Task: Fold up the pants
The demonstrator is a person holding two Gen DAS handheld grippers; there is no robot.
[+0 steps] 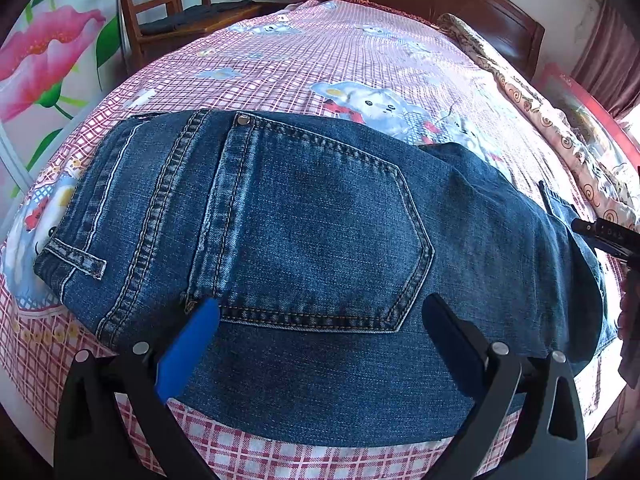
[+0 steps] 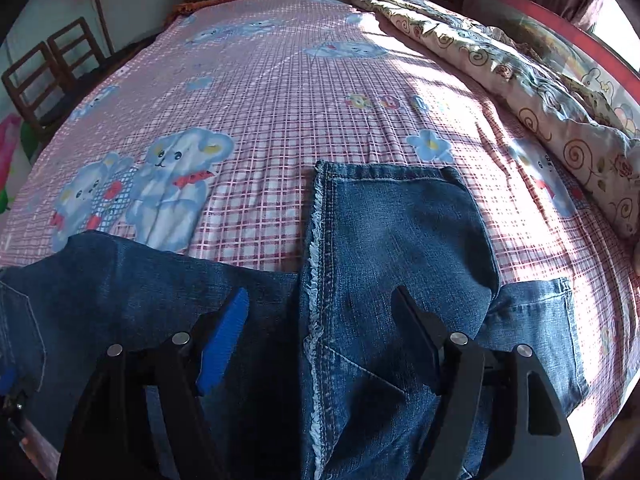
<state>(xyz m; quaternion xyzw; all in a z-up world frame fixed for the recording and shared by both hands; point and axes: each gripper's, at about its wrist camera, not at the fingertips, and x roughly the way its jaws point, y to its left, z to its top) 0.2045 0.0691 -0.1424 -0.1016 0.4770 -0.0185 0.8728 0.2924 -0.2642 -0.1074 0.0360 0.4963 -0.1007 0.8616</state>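
Jeans (image 1: pixel 304 248) lie flat on the bedsheet (image 1: pixel 320 60), back pocket (image 1: pixel 320 236) uppermost, waistband at 9 o'clock, legs running toward 3 o'clock. Folded-over leg hems (image 2: pixel 400 248) rest on the sheet. A quilt (image 2: pixel 520 92) lies along the 2 o'clock edge; a chair (image 1: pixel 168 0) stands beyond at 11 o'clock.

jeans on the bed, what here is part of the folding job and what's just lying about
Part of the job:
jeans
left gripper
right gripper

Just lying about:
rolled quilt
wooden chair
checked bedsheet
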